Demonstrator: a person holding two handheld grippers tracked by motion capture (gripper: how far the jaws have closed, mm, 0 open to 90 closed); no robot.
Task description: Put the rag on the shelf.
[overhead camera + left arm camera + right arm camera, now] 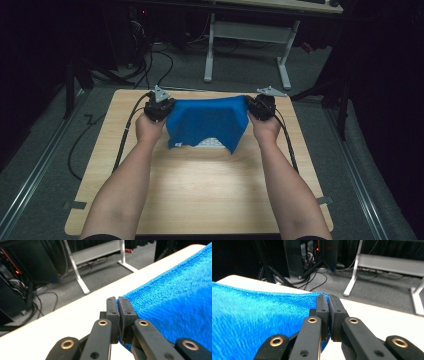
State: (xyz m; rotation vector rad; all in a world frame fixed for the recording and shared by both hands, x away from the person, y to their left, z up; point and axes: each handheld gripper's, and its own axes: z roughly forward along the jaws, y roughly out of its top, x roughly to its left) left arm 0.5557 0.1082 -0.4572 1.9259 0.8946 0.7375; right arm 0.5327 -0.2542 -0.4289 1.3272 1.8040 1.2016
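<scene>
A light wooden tabletop with rounded corners (200, 200) stands on grey carpeted floor (50, 165) in a dim room, with black darkness along both sides. Beyond the table's far edge sits a white metal desk frame with two legs (247, 32), and to the far left dark equipment with tangled black cables (150, 60) on the floor; the left gripper view shows a small orange light among that equipment. Metal rails (30, 185) run along the floor on either side of the table. Over the far half of the table a bright blue terry cloth towel (207, 120) is stretched between the two tools, its top edge taut and level, its lower part hanging toward the wood with a pale patterned patch (209, 143) showing at its bottom edge. The left gripper (117, 303) is clamped on the towel's left top corner, jaws pressed together with blue pile caught between them; the right gripper (327, 301) pinches the opposite top corner the same way. Each gripper carries a grey three-cornered plate and trails a black cable back along the table's side edges. The person's bare forearms come in from the near edge, and the wood between them, from the towel back to the near edge, lies bare. The towel stays within the table's far and side edges.
</scene>
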